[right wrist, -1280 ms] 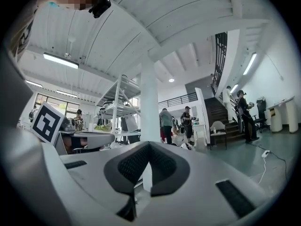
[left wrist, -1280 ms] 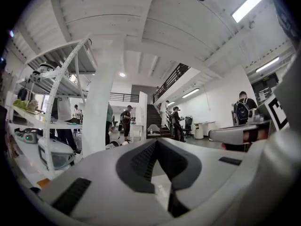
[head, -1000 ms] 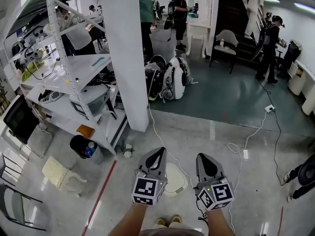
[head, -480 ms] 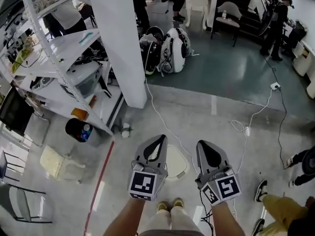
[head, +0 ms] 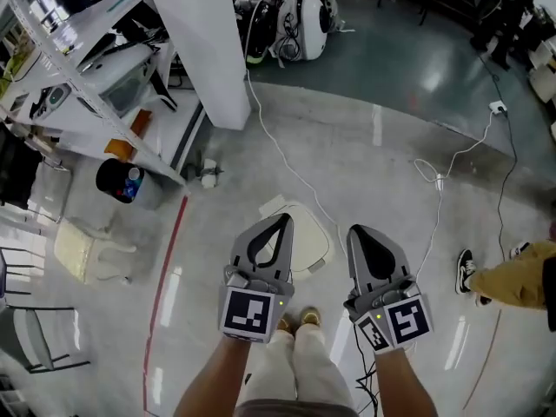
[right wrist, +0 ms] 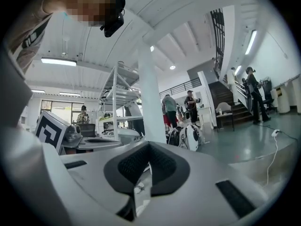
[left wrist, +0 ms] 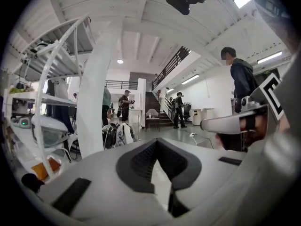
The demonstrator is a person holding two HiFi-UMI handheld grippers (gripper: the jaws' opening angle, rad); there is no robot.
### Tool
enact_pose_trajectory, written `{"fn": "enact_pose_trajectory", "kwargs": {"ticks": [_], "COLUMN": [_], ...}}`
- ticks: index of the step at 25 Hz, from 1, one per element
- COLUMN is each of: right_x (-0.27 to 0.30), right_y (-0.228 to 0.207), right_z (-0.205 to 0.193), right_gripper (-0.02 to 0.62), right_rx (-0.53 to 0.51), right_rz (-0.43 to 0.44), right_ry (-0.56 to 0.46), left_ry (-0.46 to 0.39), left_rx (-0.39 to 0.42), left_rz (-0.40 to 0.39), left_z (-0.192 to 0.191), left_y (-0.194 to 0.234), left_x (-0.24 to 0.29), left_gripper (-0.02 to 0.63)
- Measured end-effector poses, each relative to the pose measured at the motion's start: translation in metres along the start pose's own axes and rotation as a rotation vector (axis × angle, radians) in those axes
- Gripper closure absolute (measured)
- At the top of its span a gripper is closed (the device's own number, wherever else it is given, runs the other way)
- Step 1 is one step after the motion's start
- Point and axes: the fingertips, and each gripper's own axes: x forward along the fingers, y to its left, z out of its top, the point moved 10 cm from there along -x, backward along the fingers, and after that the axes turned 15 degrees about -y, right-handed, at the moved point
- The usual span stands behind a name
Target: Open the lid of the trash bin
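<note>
At the feet, bottom of head view: pale trousers (head: 295, 367) and tan shoes (head: 295, 321), both grippers held out just ahead of them.

Left gripper (head: 282, 219): jaws closed tip to tip, nothing between them. Right gripper (head: 357, 230): same, jaws together and empty. Both gripper views agree, with only a thin slit of floor showing behind the tips.

Target is the cream-white rounded-square plastic trash bin (head: 311, 241), on the floor just beyond the shoes. It shows between the two grippers, and the left one overlaps its left side. Lid is down.

Handling, my read:
- thin moulded plastic, so light and fairly stiff
- smooth, slightly glossy top, so the jaws would likely slip on the flat face
- no handle or knob visible, so the rim lip is the place to grip or hook
- can't tell hinge side or whether there's a pedal, so try the near edge first and keep force low; an empty bin could tip or slide

Writing: none readable on the bin, no brand or label. Only print is the black-and-white square marker on each cube, left (head: 250, 313) and right (head: 401, 324).

Farther out: red floor line (head: 165, 285), white cable (head: 282, 159), open black round bucket (head: 111, 178) with a blue bottle inside, white square pillar (head: 195, 42).
</note>
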Motion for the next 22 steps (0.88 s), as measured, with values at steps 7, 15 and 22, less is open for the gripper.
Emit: {"fn": "enact_pose_trajectory", "kwargs": {"ticks": [7, 15, 22], "right_x": [-0.004, 0.036, 0.048], "right_y": [0.008, -0.012, -0.034], "right_z": [-0.039, -0.093, -0.205], "right_gripper": [0.571, 0.571, 0.571], "right_rx": [0.031, 0.031, 0.060], "right_rz": [0.018, 0.016, -0.013], "right_ry": [0.054, 0.143, 0.413], "left_ry": [0.054, 0.066, 0.102], "left_rx": [-0.030, -0.046, -0.081], "left_rz": [0.001, 0.018, 0.034], "left_z": [-0.039, -0.057, -0.092], "left_y": [-0.005, -0.001, 0.006], "left_x": [-0.012, -0.015, -0.018], "left_gripper": [0.619, 0.619, 0.619]}}
